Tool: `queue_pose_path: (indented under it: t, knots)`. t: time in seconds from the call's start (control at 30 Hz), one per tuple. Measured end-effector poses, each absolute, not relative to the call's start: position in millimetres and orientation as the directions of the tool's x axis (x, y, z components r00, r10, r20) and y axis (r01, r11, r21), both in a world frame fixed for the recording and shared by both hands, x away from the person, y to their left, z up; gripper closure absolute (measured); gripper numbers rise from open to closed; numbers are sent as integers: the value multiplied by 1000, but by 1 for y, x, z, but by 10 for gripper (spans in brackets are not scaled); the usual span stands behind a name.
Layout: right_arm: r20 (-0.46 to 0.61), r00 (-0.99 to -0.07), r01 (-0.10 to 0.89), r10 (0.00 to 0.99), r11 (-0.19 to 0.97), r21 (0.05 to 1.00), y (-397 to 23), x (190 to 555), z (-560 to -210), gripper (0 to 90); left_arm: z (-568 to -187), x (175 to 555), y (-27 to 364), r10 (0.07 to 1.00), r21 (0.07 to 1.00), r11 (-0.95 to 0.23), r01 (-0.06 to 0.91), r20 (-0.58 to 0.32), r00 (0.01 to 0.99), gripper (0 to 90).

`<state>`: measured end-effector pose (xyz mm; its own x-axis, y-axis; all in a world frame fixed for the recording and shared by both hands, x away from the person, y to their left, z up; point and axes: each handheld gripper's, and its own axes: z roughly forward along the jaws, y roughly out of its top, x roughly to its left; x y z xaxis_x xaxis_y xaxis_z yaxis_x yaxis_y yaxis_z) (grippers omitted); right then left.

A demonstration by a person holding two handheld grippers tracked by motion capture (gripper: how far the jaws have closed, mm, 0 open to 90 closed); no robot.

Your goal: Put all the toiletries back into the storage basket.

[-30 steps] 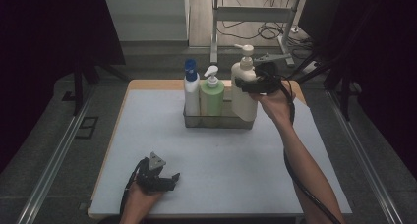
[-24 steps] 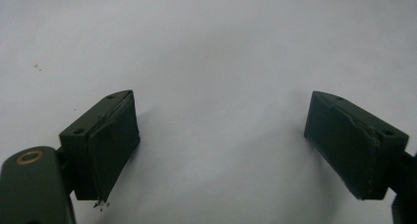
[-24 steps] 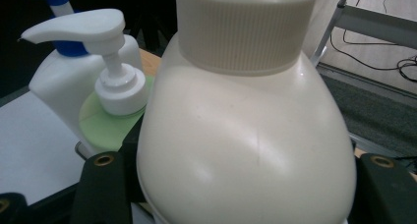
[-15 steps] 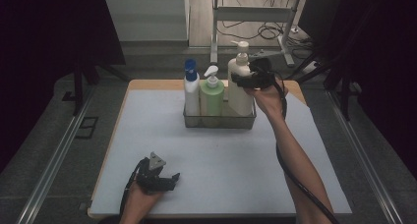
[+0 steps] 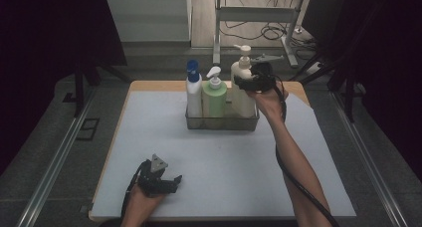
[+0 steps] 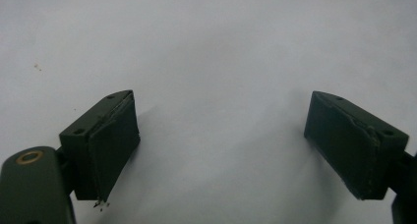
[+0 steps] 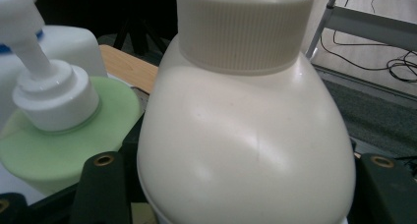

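Here the right claw (image 5: pixel 247 82) clasps the cream bottle (image 7: pixel 246 150).

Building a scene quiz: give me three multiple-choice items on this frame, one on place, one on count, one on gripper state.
1. Where do the bottles stand?
A. in a tray at the far side of the mat
B. beside the left gripper
C. on the floor

2. How many bottles are there?
A. two
B. three
C. five

3. The left gripper's jaws are:
A. shut on a bottle
B. open over bare mat
C. shut on a cloth

Key: 1 A, the tray holds them. 2 B, blue-capped bottle, green bottle, cream bottle. 3 B, the left gripper has its jaws apart.
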<state>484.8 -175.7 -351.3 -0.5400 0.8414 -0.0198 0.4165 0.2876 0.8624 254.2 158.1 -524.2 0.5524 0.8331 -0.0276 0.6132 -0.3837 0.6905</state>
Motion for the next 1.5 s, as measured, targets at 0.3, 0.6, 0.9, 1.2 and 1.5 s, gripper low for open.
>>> queue_pose_path:
  t: [0.3,0.6,0.9,1.2,1.5]
  knots:
    - [-18,-542,425,840,293,857,-176,484,-365,362,-524,254,158,833,691,-383,613,-28,552,129]
    - [-21,-544,431,839,301,851,-178,480,-369,362,-524,254,158,834,691,-383,613,-28,551,129]
    - [-21,-547,450,837,315,835,-180,477,-379,362,-524,254,158,833,691,-383,613,-28,552,129]
    - [-24,-550,461,835,328,825,-180,474,-388,362,-524,254,158,833,691,-384,613,-28,552,129]
    - [-32,-555,469,831,345,813,-179,472,-399,361,-524,254,158,833,690,-384,613,-28,553,129]
